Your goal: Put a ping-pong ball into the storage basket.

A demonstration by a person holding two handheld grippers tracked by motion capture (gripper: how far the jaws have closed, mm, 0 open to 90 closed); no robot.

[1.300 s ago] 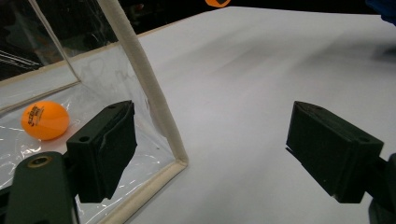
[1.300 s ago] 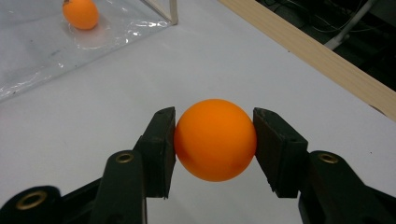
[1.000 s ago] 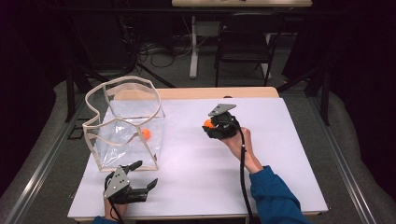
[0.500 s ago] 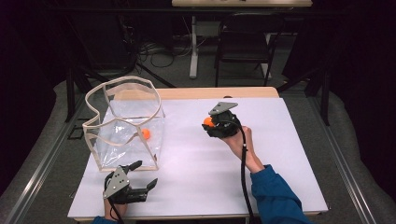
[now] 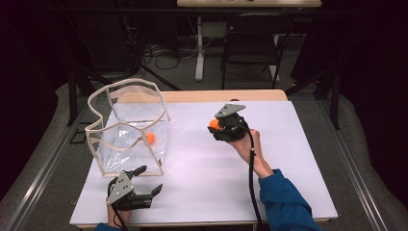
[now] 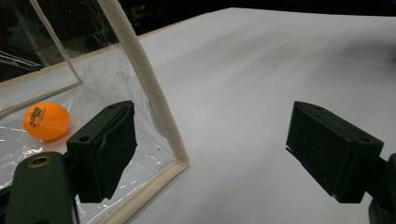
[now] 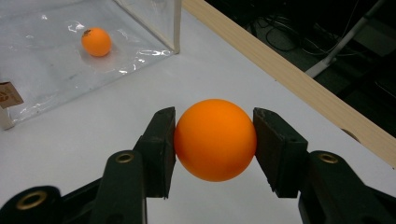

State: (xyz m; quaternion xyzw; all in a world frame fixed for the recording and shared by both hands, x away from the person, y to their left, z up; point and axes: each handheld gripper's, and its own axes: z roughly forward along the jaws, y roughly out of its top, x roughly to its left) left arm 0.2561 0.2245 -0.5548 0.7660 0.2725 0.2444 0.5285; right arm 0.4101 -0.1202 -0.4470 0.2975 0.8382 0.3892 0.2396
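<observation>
My right gripper [image 5: 215, 126] [image 7: 215, 140] is shut on an orange ball [image 5: 214, 124] [image 7: 215, 139], held a little above the white table top near its middle. A second orange ball [image 5: 150, 138] [image 6: 46, 121] [image 7: 96, 41] lies on the floor of a clear plastic bin [image 5: 159, 108] [image 6: 144, 88] [image 7: 176, 23] with a cream rim at the table's left. Near the front left edge, my left gripper [image 5: 146, 182] [image 6: 212, 149] rests open beside the bin's near corner, nothing between its jaws.
The white board [image 5: 288, 144] covers a wooden table whose bare back edge [image 5: 226, 95] [image 7: 289, 74] shows. A dark chair [image 5: 250, 38] and cables on the floor stand behind the table. A blue sleeve [image 5: 284, 202] comes in at the bottom right.
The right gripper with the orange ball has drifted slightly; the left gripper and the bin stay where they were.
</observation>
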